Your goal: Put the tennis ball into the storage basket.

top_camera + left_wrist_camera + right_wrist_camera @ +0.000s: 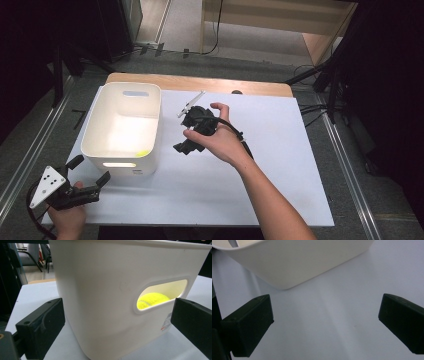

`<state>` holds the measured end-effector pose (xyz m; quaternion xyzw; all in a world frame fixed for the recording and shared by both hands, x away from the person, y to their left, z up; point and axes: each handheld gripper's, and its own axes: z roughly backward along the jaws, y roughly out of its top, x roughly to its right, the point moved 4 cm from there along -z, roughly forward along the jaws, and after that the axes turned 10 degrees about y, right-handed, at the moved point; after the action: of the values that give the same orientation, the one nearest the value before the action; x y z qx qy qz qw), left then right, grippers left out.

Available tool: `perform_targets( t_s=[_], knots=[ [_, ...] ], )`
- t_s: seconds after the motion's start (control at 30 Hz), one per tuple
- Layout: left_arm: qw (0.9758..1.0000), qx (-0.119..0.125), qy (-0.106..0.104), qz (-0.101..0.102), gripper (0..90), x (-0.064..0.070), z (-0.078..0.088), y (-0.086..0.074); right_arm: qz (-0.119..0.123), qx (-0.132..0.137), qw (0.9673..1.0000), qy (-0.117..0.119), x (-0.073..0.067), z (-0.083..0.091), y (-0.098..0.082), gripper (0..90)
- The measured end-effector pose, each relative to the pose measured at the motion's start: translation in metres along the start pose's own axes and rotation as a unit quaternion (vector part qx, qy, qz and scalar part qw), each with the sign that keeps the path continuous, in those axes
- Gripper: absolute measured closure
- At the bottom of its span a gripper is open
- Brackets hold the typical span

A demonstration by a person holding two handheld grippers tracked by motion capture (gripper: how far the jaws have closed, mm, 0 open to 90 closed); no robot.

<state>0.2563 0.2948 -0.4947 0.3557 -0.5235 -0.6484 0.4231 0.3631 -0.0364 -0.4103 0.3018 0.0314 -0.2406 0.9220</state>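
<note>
I have the white bin [121,127] standing upright on the left half of the table [280,165], its near wall facing the left tool [90,176]. Through the handle slot in that wall, the left gripper view shows a yellow tennis ball [152,300] lying inside the bin, against the near wall.

My left tool sits at the near left corner of the table, just beside the bin's near wall, jaws spread apart with nothing between them. In the left gripper view the bin wall [100,297] rises directly ahead of the jaws and blocks the line to the ball.

My right tool [192,132] is held by the right hand [220,140] over the middle of the table, just to the right of the bin and pointing toward it. Its jaws stand wide apart and empty; the right gripper view shows bare table surface [332,322] between them and the bin's lower corner [294,267] ahead.

A dark cable [240,137] trails from the right tool along the forearm.
</note>
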Motion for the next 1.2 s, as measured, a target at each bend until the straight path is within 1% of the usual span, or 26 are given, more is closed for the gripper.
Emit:
perform_targets(
  t_s=[0.1, 0.37, 0.4, 0.53, 0.63, 0.7, 0.9, 0.97, 1.07, 1.2],
  knots=[
    [1.0, -0.002, 0.001, -0.004, 0.0, 0.0, 0.0, 0.0, -0.001, 0.009, 1.0, -0.004, 0.003, 0.003, -0.007, 0.0],
    [1.0, -0.003, 0.001, -0.005, 0.0, 0.001, 0.0, 0.0, -0.015, 0.036, 0.9992, -0.003, 0.006, 0.011, -0.029, 0.0],
    [1.0, -0.004, 0.002, -0.005, 0.0, 0.001, 0.0, 0.0, -0.014, 0.04, 0.9991, -0.007, 0.007, 0.013, -0.032, 0.0],
    [1.0, -0.004, 0.003, -0.004, 0.0, 0.0, 0.0, 0.0, -0.017, 0.058, 0.9982, -0.007, 0.008, 0.018, -0.044, 0.0],
    [1.0, -0.002, 0.002, -0.004, 0.0, 0.0, 0.0, 0.0, -0.013, 0.068, 0.9976, -0.008, 0.009, 0.021, -0.052, 0.0],
    [1.0, -0.002, 0.002, -0.004, 0.0, 0.0, 0.0, 0.0, -0.014, 0.076, 0.997, -0.009, 0.01, 0.023, -0.058, 0.0],
    [1.0, -0.003, 0.002, -0.005, 0.0, 0.001, 0.0, 0.0, -0.031, 0.094, 0.995, -0.016, 0.012, 0.025, -0.079, 0.0],
    [1.0, -0.004, 0.002, -0.005, 0.0, 0.001, 0.0, 0.0, -0.031, 0.099, 0.9944, -0.017, 0.013, 0.025, -0.086, 0.0],
    [1.0, -0.004, 0.003, -0.005, 0.0, 0.001, 0.0, 0.0, -0.033, 0.111, 0.993, -0.021, 0.014, 0.027, -0.095, 0.0],
    [1.0, -0.005, 0.003, -0.006, 0.0, 0.001, 0.0, 0.0, -0.035, 0.136, 0.9899, -0.02, 0.015, 0.032, -0.108, 0.0]
  ],
)
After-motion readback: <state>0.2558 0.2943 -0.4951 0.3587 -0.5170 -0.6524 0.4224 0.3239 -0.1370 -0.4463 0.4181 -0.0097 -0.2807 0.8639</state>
